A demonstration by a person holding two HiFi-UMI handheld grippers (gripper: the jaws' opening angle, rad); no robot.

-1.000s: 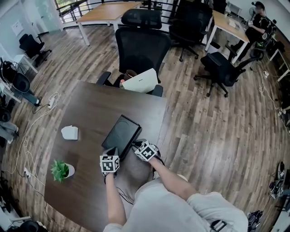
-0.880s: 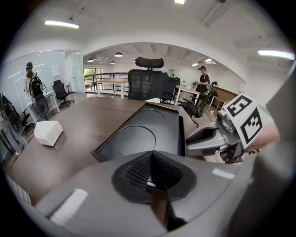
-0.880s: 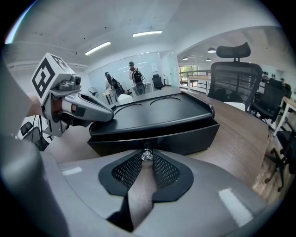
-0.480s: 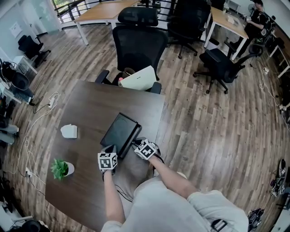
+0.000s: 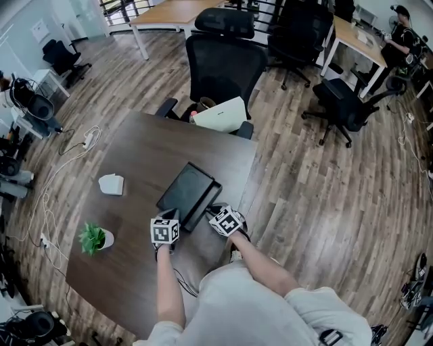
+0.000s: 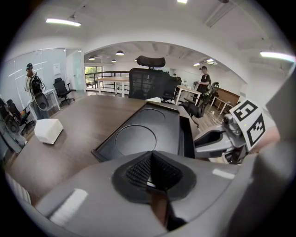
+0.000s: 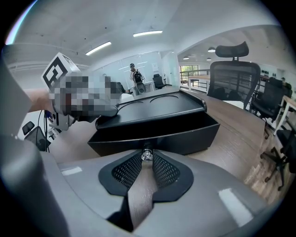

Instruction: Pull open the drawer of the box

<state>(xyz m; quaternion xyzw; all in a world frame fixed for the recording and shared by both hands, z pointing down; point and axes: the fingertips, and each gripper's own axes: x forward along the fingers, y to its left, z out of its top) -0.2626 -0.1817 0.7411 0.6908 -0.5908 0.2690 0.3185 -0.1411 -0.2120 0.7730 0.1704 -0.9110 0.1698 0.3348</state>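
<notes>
Wood floor [image 5: 318, 196] — black office chairs [image 5: 226, 64], wooden desks [image 5: 177, 9].

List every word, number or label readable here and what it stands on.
None can be read.
Black-and-white left marker cube and right marker cube: coded square patterns, no letters.
Flat black plastic box: no print visible.
White notice on the glass wall: too small to read.

We see a flat black box [image 5: 188, 195] lying askew on the dark wooden table [image 5: 142, 155] near its edge, its top bearing two shallow round recesses, and its drawer [image 7: 157, 134] drawn partly out, with a small shiny knob [image 7: 147, 155] at mid-front.
</notes>
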